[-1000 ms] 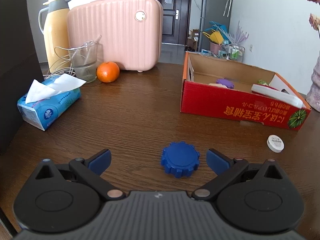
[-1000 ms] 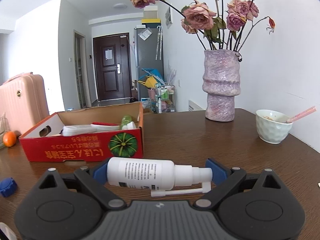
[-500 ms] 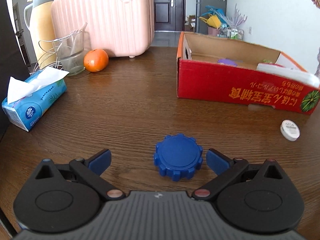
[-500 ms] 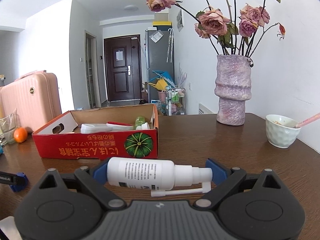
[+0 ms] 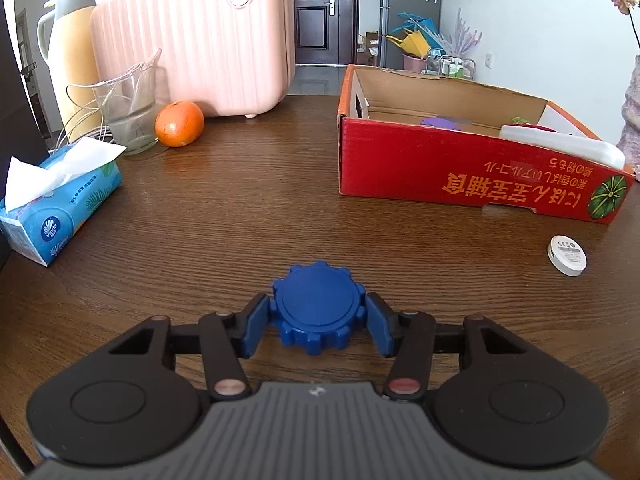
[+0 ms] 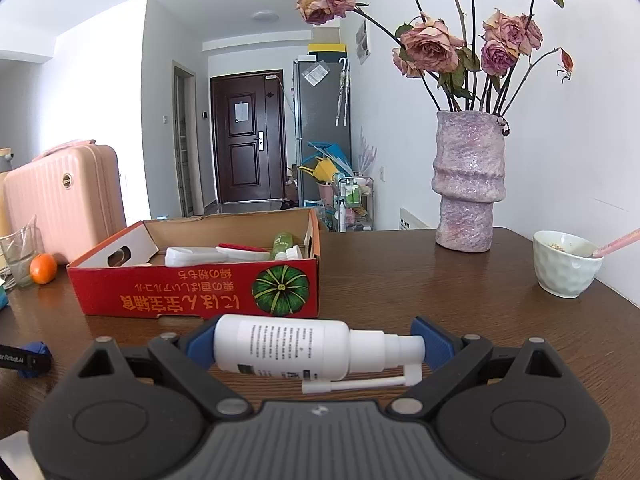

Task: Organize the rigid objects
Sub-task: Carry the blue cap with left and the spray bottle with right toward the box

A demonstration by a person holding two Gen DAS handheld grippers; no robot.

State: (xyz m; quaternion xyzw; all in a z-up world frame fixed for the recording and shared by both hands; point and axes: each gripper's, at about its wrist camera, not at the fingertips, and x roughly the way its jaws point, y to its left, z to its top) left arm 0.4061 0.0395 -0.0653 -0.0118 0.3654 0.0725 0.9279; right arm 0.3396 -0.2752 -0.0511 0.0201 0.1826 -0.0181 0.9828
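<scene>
Left gripper [image 5: 318, 322]: jaws clenched on blue gear-shaped cap [image 5: 317, 307], one pad on each side, cap resting on dark wood table [image 5: 240, 200]. Left of the jaws: tissue pack [image 5: 56, 204]. Further ahead-left: glass cup [image 5: 128, 114], orange [image 5: 179, 123], yellow thermos [image 5: 66, 40], pink suitcase [image 5: 196, 36]. Ahead-right of the jaws: red cardboard box [image 5: 472, 170], open top, white and purple items inside. Right of the jaws: small white disc [image 5: 567, 255] on the table, apart from the box.

Right gripper [image 6: 318, 346]: jaws grasping white spray bottle [image 6: 288, 347] end to end, lying crosswise. Same box [image 6: 196, 290] just ahead-left. Ahead-right: pink vase [image 6: 468, 180] with dried roses, white bowl [image 6: 566, 262]. Room behind: white walls, dark door [image 6: 246, 148], grey fridge [image 6: 322, 128].
</scene>
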